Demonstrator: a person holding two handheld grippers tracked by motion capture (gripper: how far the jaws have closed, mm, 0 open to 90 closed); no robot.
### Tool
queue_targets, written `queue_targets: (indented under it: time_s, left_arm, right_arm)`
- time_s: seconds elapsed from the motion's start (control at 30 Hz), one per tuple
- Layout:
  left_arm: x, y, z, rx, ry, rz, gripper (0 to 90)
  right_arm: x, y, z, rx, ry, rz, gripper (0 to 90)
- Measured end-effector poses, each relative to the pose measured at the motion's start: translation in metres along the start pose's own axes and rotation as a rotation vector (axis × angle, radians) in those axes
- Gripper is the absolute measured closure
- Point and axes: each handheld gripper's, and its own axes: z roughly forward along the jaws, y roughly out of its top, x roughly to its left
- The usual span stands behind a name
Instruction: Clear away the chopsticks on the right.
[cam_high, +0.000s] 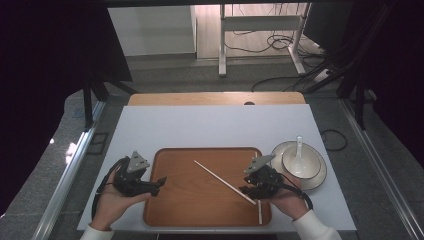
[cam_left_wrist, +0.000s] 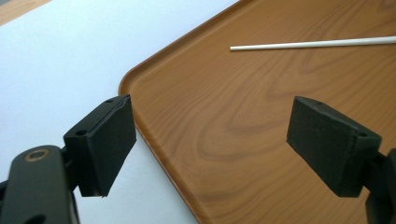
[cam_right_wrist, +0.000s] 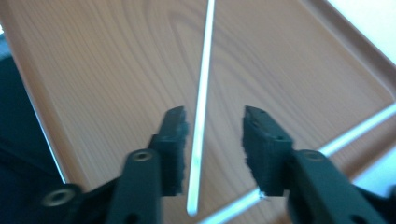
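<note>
Right gripper parted over a chopstick on the tray.
Your right gripper (cam_right_wrist: 212, 140) stands part open astride, not pinching, the thin white chopstick (cam_right_wrist: 201, 100) lying on the brown wooden tray (cam_high: 165, 200); your left gripper (cam_left_wrist: 210, 144) gapes wide, empty, at that tray's left rim.

No legible text, label or number anywhere.

A recording lab or studio is suggested: the white-covered tabletop (cam_high: 210, 127) is flanked by black curtains (cam_high: 45, 75), with loose black cables (cam_high: 270, 42) seen on the grey floor beyond a white metal-framed desk (cam_high: 260, 22) and aluminium rails (cam_high: 70, 170).
</note>
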Motion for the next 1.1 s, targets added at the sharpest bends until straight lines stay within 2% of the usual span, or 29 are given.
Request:
queue_targets:
  time_s: [0.13, 0.2, 0.4, 0.57, 0.7, 0.87, 1.1]
  left_arm:
    - [0.000, 0.000, 0.001, 0.004, 0.001, -0.001, 15.5]
    - [0.000, -0.001, 0.001, 0.004, 0.000, -0.001, 15.5]
    - [-0.001, -0.001, 0.000, 0.004, 0.001, -0.001, 15.5]
    - [0.000, -0.002, 0.001, 0.008, 0.000, 0.001, 15.5]
    - [0.000, -0.002, 0.001, 0.009, -0.001, -0.001, 15.5]
    - [0.000, -0.002, 0.000, 0.009, 0.000, 0.001, 15.5]
    - [0.001, -0.003, 0.000, 0.015, 0.003, -0.003, 15.5]
  right_arm:
    - [-0.001, 0.015, 0.007, -0.019, 0.024, 0.010, 84.3]
    - [0.000, 0.023, 0.013, -0.021, 0.039, 0.008, 89.1]
    - [0.007, 0.045, 0.042, 0.017, 0.085, -0.026, 89.6]
    - [0.008, 0.058, 0.068, 0.047, 0.089, -0.032, 89.6]
    - [0.006, 0.060, 0.084, 0.069, 0.084, -0.026, 89.6]
    - [0.000, 0.061, 0.093, 0.070, 0.064, -0.011, 89.6]
    - [-0.005, 0.058, 0.094, 0.077, 0.047, 0.003, 89.6]
